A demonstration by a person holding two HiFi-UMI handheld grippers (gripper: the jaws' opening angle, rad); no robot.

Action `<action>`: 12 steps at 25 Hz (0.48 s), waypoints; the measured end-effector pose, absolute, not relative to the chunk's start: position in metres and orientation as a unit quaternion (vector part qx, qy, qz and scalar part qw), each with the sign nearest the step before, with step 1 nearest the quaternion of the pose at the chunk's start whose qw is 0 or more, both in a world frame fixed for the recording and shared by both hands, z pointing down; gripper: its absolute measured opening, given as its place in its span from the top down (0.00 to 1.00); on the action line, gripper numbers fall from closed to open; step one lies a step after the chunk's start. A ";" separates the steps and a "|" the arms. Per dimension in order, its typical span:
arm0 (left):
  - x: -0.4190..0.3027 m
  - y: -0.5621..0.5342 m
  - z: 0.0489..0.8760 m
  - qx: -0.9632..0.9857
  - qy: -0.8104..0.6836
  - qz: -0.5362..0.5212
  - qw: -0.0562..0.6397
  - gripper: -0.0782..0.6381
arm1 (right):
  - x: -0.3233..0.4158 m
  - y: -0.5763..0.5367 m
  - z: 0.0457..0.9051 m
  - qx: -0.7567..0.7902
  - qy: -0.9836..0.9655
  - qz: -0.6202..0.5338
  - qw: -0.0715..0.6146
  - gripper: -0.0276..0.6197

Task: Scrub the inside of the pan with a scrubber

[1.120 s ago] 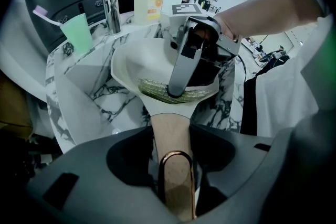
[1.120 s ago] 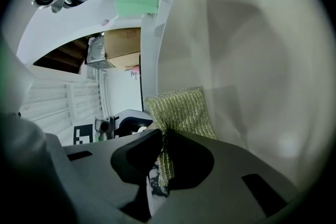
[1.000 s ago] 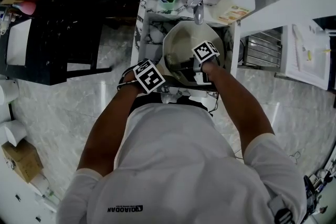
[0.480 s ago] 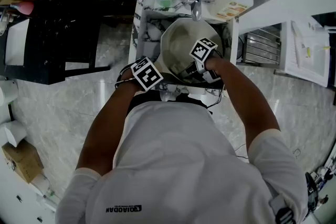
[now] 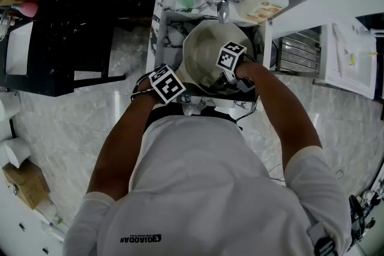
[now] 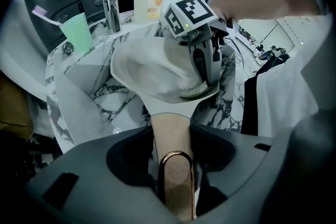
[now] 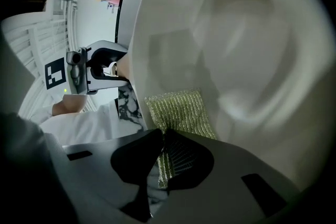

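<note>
A: Since a second ago the right gripper point(image 5: 227, 82) has edged slightly leftward across the pale round pan point(image 5: 203, 48).
B: Its jaws pinch the gold mesh scrubber point(image 7: 178, 110) against the inside wall. The left gripper point(image 6: 176, 170) clamps the wooden handle point(image 6: 169, 131), steadying the tilted pan over the marble sink point(image 6: 79, 97).

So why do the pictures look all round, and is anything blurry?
Left gripper view: the wide lens bends the faucet and blackens the corners, and the close pan handle looks soft. Right gripper view: same dark round border, the pan looks smeary, the scrubber sharp. Head view: sharpest.
</note>
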State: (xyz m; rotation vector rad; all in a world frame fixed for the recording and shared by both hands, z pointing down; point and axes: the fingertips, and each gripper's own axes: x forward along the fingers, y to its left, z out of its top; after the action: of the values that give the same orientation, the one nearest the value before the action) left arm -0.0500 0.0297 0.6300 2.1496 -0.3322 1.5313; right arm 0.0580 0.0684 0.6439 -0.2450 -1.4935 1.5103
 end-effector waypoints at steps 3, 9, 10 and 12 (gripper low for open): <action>-0.050 0.030 0.630 0.785 -0.121 0.559 0.238 0.58 | 0.069 0.069 0.649 -0.096 -0.608 0.617 0.490 0.86; -0.050 0.030 0.631 0.784 -0.120 0.560 0.238 0.58 | 0.079 0.070 0.651 -0.087 -0.603 0.627 0.486 0.86; -0.050 0.030 0.631 0.784 -0.120 0.560 0.238 0.58 | 0.078 0.071 0.652 -0.086 -0.603 0.628 0.485 0.86; -0.050 0.030 0.631 0.784 -0.120 0.561 0.237 0.58 | 0.078 0.071 0.652 -0.086 -0.603 0.628 0.484 0.86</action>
State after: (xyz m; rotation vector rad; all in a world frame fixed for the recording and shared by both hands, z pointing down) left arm -0.0500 0.0303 0.6307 2.1499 -0.3279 1.5374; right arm 0.0779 0.0713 0.6524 -0.2086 -1.4678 1.5303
